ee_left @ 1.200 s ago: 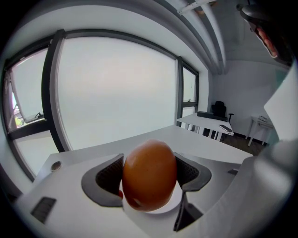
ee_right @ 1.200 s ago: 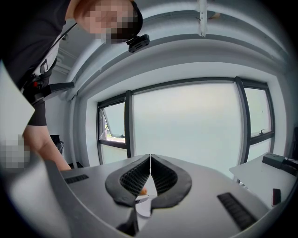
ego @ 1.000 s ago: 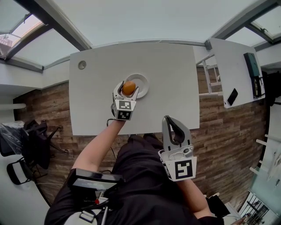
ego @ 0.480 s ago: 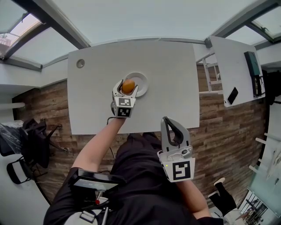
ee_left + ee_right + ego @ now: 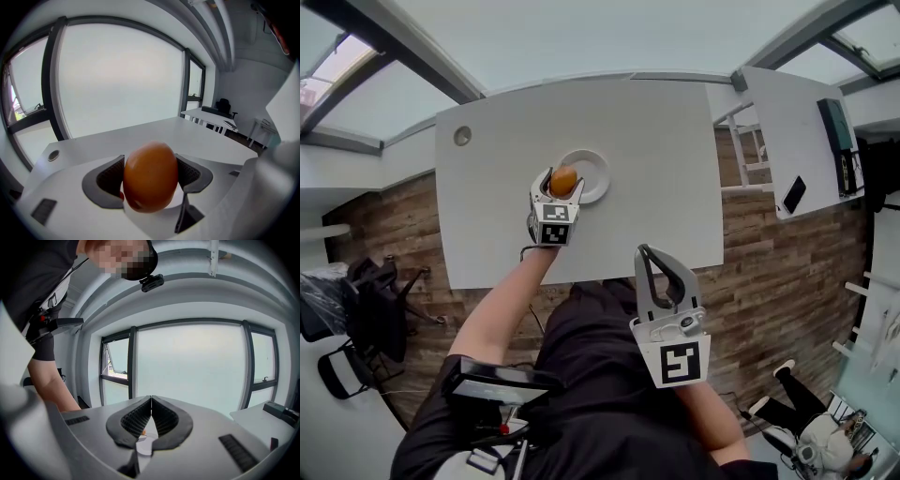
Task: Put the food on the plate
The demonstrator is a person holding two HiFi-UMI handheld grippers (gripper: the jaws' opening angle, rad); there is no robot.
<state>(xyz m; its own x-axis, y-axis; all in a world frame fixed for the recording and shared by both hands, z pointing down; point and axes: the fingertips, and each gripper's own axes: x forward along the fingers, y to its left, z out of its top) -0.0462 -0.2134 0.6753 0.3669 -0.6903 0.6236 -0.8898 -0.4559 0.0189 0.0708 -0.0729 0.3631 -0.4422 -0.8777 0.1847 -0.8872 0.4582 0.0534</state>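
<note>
**Head view.** The left gripper (image 5: 560, 184) reaches onto the white table (image 5: 666, 187) from 6 o'clock, and its 2 jaws are clamped on a round orange food (image 5: 563, 180). The food sits over the 9 o'clock edge of the white plate (image 5: 598, 174). I cannot tell from here whether it rests on the plate or hangs just above it. Coming in from the near side probably keeps the arm clear of the plate, so the food can go down without anything being swept aside. The right gripper (image 5: 645, 253) is held well apart, off the table at about 5 o'clock from the plate, over the person's lap. It looks parked there to stay out of the way.

**Left gripper view.** The orange food (image 5: 150, 177) fills the gap between the dark ribbed pads, which press on both sides across its middle. That grip suits a rounded thing that could roll. A grommet hole (image 5: 53, 155) shows on the table at 9 o'clock.

**Right gripper view.** The right gripper (image 5: 151, 401) has its jaws closed tip to tip with nothing between them. It points toward the windows, idle.

In my judgement, what remains is centring the food on the plate and releasing it.
</note>
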